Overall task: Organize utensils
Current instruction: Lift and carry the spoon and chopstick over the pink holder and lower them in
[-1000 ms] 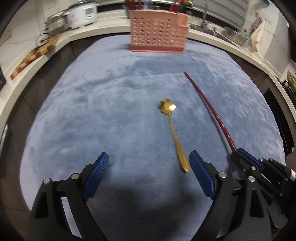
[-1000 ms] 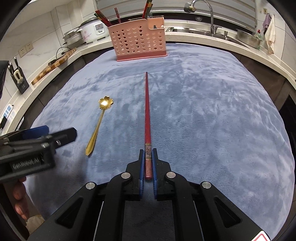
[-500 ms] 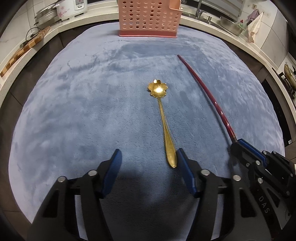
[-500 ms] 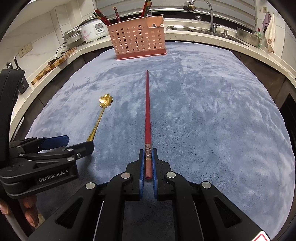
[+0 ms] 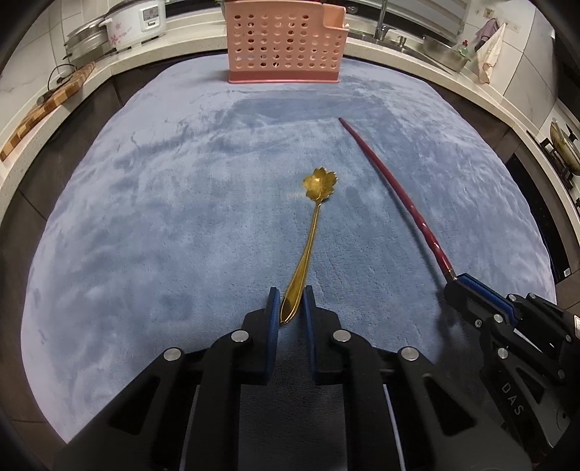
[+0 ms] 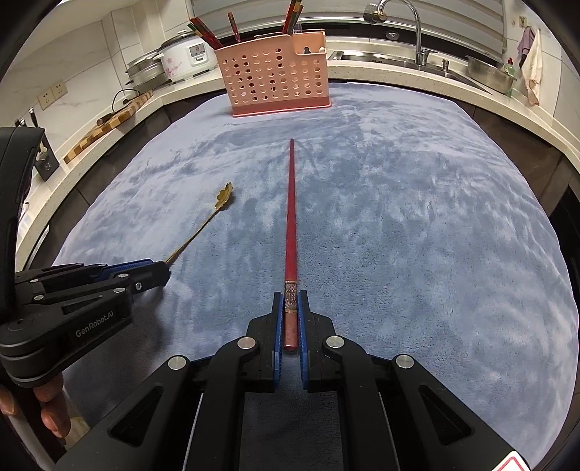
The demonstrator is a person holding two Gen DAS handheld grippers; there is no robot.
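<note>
A gold spoon [image 5: 311, 239] with a flower-shaped bowl lies on the blue-grey mat [image 5: 163, 217]. My left gripper [image 5: 291, 302] is shut on the spoon's handle end. The spoon also shows in the right wrist view [image 6: 203, 228]. A long red chopstick [image 6: 291, 217] points away toward the pink perforated utensil basket [image 6: 275, 83]. My right gripper [image 6: 290, 308] is shut on the chopstick's near end. The chopstick [image 5: 395, 195] and right gripper [image 5: 467, 286] show at the right of the left wrist view, and the basket [image 5: 284, 43] stands at the mat's far edge.
The basket holds several red chopsticks [image 6: 206, 34]. A rice cooker [image 6: 185, 56], a wooden cutting board [image 6: 108, 125] and a sink with a tap [image 6: 398, 21] line the counter around the mat. A cloth [image 6: 531, 72] hangs at the right.
My left gripper moved forward over the spoon's handle and closed on it; it was wide open before. The right gripper stayed shut on the chopstick.
</note>
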